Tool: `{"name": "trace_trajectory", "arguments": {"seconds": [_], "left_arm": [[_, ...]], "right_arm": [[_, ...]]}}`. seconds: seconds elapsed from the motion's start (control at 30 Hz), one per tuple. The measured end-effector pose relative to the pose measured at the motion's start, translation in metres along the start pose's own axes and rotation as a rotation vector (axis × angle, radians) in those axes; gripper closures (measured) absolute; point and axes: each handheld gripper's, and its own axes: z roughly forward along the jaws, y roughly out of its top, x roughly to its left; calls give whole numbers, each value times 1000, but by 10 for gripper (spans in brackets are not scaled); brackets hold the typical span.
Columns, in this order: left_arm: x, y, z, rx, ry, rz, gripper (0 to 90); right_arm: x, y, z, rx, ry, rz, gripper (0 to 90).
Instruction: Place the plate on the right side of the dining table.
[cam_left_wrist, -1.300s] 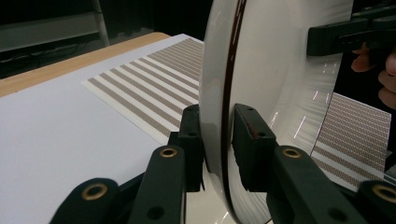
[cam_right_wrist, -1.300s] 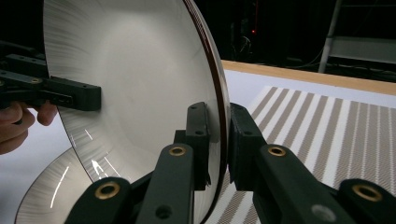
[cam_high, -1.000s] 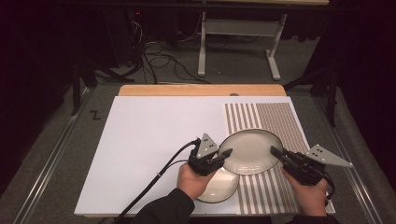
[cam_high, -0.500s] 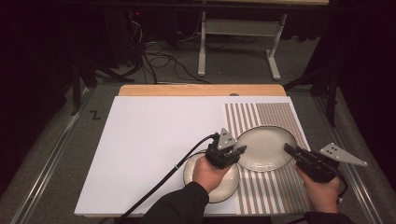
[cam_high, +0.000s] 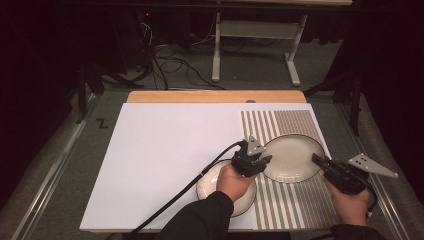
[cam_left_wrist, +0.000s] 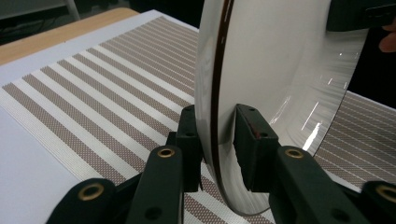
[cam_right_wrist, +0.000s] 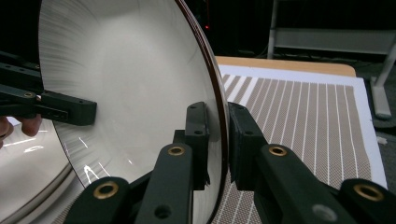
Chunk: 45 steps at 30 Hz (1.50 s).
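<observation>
A cream plate with a dark rim (cam_high: 292, 157) hangs low over the striped placemat (cam_high: 287, 122), held from both sides. My left gripper (cam_high: 264, 161) is shut on its left rim, and in the left gripper view the pads (cam_left_wrist: 247, 140) pinch the plate (cam_left_wrist: 280, 70) edge-on. My right gripper (cam_high: 316, 159) is shut on the opposite rim. The right gripper view shows its pads (cam_right_wrist: 198, 135) clamped on the plate (cam_right_wrist: 130, 84), with the left gripper (cam_right_wrist: 51, 107) across the bowl. A second plate (cam_high: 212, 182) lies on the table, partly under my left hand.
The white table cover (cam_high: 165, 155) stretches to the left. Bare wood (cam_high: 215, 96) edges the table's far side. A cable (cam_high: 175, 197) trails from the left gripper across the front. Behind the table stand a metal desk frame (cam_high: 255, 35) and floor cables (cam_high: 170, 60).
Both grippers have carried the held plate to the right, off the second plate and out over the striped mat, slightly lower. The second plate stays where it lay.
</observation>
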Motion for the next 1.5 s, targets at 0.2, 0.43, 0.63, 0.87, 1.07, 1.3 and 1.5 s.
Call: {"name": "trace_trajectory", "arguments": {"seconds": [0.2, 0.43, 0.63, 0.87, 1.07, 1.3, 1.5], "left_arm": [[2, -6, 13, 42, 9, -5, 722], [3, -9, 24, 99, 41, -12, 752], [4, -10, 27, 105, 45, -21, 754], [3, -10, 27, 103, 44, -13, 756], [4, -9, 30, 106, 46, -18, 750], [5, -8, 32, 108, 59, -25, 736], [5, -7, 31, 90, 66, -28, 687]], "right_arm": [[-6, -12, 6, 20, -12, 20, 815], [-12, -20, 8, 45, -26, 26, 825], [-14, -24, 9, 49, -26, 32, 828], [-14, -26, 8, 44, -26, 33, 829], [-13, -27, 7, 48, -31, 29, 836], [-16, -29, 7, 56, -20, 39, 843], [-16, -29, 8, 67, -20, 32, 844]]}}
